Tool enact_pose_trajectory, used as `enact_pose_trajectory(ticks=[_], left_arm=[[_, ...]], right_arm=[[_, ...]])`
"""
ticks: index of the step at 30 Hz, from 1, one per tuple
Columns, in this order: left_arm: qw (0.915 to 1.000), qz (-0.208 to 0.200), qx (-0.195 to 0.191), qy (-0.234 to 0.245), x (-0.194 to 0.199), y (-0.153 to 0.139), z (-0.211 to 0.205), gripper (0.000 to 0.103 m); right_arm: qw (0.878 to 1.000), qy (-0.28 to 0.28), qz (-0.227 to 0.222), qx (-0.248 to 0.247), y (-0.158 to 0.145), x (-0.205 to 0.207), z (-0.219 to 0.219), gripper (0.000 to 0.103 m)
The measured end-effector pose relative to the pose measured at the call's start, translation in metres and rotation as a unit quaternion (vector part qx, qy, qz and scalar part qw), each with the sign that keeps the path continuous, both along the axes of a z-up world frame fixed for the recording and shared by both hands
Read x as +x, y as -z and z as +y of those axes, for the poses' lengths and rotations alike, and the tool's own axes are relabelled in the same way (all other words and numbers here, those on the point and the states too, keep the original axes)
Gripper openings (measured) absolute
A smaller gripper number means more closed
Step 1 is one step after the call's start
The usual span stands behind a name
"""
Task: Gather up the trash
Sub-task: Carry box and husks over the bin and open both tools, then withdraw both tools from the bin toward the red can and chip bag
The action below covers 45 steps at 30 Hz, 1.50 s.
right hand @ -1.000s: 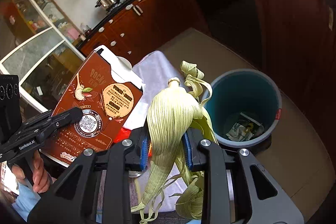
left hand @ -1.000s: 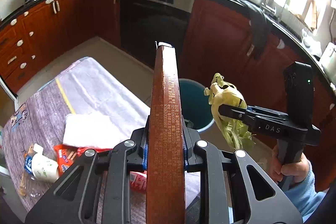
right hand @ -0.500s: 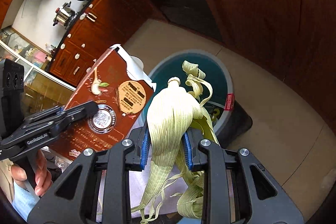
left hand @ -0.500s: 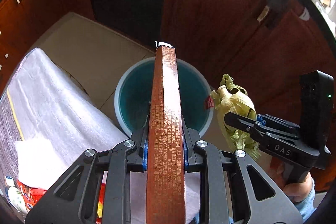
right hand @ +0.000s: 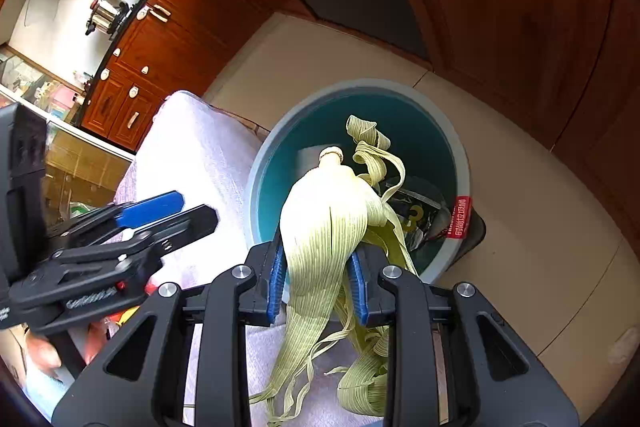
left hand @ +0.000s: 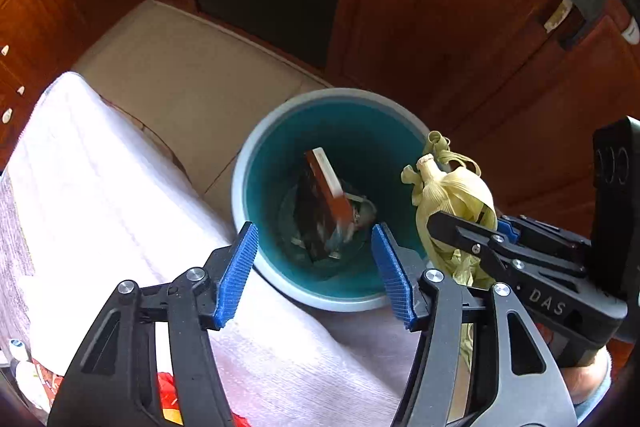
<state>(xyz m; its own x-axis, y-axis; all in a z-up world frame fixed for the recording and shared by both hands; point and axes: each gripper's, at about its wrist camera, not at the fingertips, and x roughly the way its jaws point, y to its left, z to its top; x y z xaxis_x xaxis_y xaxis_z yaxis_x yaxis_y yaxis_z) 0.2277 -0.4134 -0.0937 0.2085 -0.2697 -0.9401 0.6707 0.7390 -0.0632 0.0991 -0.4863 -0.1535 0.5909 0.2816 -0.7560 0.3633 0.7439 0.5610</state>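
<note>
Your left gripper (left hand: 314, 269) fingers are opening, nothing between them; the brown carton (left hand: 322, 205) is inside the bin (left hand: 240, 171). Your right gripper (right hand: 318, 281) fingers clamp the corn husk (right hand: 328, 223), stalk end pointing over the bin's near rim.

One bin (left hand: 256, 155), one carton (left hand: 322, 203), one husk (right hand: 324, 223).

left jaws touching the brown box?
Apart. The left wrist view shows the left gripper with jaws opening and nothing between them; the brown box is down inside the bin.
</note>
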Motion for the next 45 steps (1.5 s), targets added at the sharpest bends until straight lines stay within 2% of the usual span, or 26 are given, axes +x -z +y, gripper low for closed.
enact_pose_trajectory(ticks=[3, 6, 7, 8, 10, 14, 16, 19, 27, 35, 43, 45], left_arm=[[1.0000, 0.004, -0.001, -0.005, 0.001, -0.001, 0.009, 0.067], [0.9999, 0.008, -0.001, -0.010, 0.001, 0.000, 0.017, 0.070], [0.9999, 0.009, 0.000, -0.011, 0.001, 0.000, 0.017, 0.072], [0.9999, 0.009, 0.001, -0.012, 0.002, -0.001, 0.019, 0.074], [0.9999, 0.007, 0.000, -0.013, -0.001, -0.006, 0.019, 0.075], [0.9998, 0.003, -0.010, -0.019, -0.010, -0.013, 0.023, 0.080], [0.9996, 0.000, -0.016, -0.023, -0.013, -0.016, 0.025, 0.088], [0.9994, -0.010, -0.019, -0.026, -0.016, -0.020, 0.033, 0.095], [0.9990, -0.007, -0.030, -0.033, -0.021, -0.021, 0.056, 0.096], [0.9972, -0.009, -0.055, -0.050, -0.037, -0.029, 0.094, 0.097], [0.9931, -0.014, -0.085, -0.080, -0.057, -0.040, 0.148, 0.099], [0.9917, -0.013, -0.090, -0.091, -0.061, -0.041, 0.166, 0.099]], right_arm=[[1.000, 0.001, 0.008, -0.002, 0.003, 0.010, 0.002, 0.027], [1.000, 0.003, 0.014, -0.001, 0.007, 0.014, 0.005, 0.033], [1.000, 0.001, 0.015, 0.001, 0.009, 0.015, 0.005, 0.039], [1.000, -0.001, 0.015, 0.007, 0.011, 0.017, 0.006, 0.057], [1.000, 0.001, 0.016, 0.018, 0.014, 0.019, 0.008, 0.081], [1.000, 0.010, 0.018, 0.014, 0.011, 0.020, 0.012, 0.081], [1.000, 0.014, 0.025, 0.012, 0.010, 0.019, 0.013, 0.085], [0.999, 0.018, 0.033, 0.007, 0.007, 0.016, 0.017, 0.086], [0.999, 0.008, 0.043, -0.011, -0.003, 0.013, 0.032, 0.086], [0.999, -0.008, 0.036, -0.032, -0.026, 0.009, 0.055, 0.086], [0.997, -0.050, 0.020, -0.048, -0.051, 0.005, 0.105, 0.087], [0.996, -0.065, 0.017, -0.054, -0.056, 0.005, 0.120, 0.090]])
